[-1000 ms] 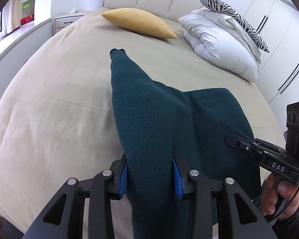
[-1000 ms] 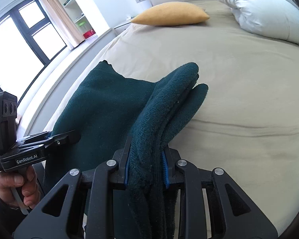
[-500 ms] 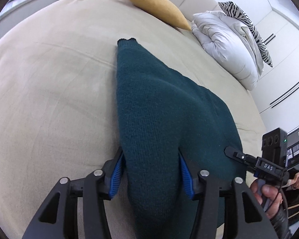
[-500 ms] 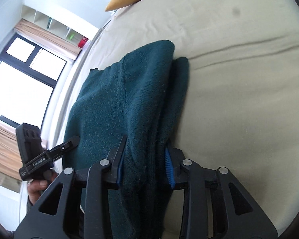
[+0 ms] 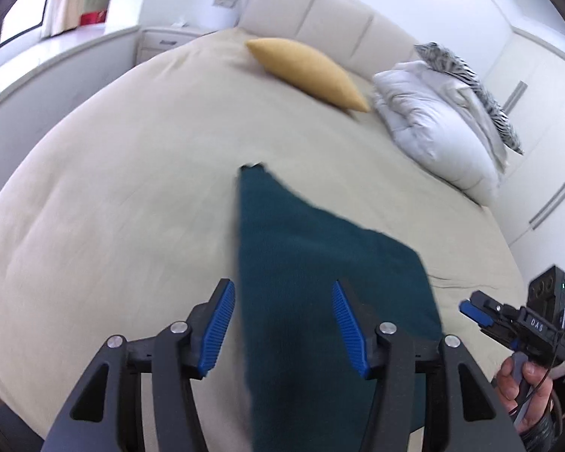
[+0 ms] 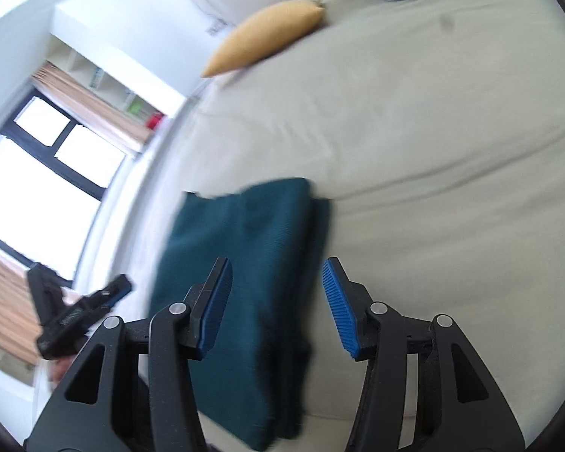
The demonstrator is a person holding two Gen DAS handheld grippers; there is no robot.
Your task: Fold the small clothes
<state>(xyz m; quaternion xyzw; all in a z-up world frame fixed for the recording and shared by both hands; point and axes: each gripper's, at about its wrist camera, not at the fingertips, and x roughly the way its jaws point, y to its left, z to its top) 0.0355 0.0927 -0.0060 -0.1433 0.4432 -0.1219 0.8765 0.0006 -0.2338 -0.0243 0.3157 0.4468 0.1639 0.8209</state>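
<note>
Teal knit garment (image 5: 320,301) lies folded on the beige bed (image 5: 132,188). Both the left gripper (image 5: 282,324) and right gripper (image 6: 275,301) have just been opening; their blue pads stand clear of the cloth, holding nothing. A mustard cushion (image 5: 305,71) sits at twelve o'clock, white bedding (image 5: 433,124) at two.

Right gripper (image 5: 471,310) reads, seemingly, "DAS".

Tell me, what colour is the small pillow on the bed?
Mustard yellow. The pillow shows best in the left wrist view.
</note>
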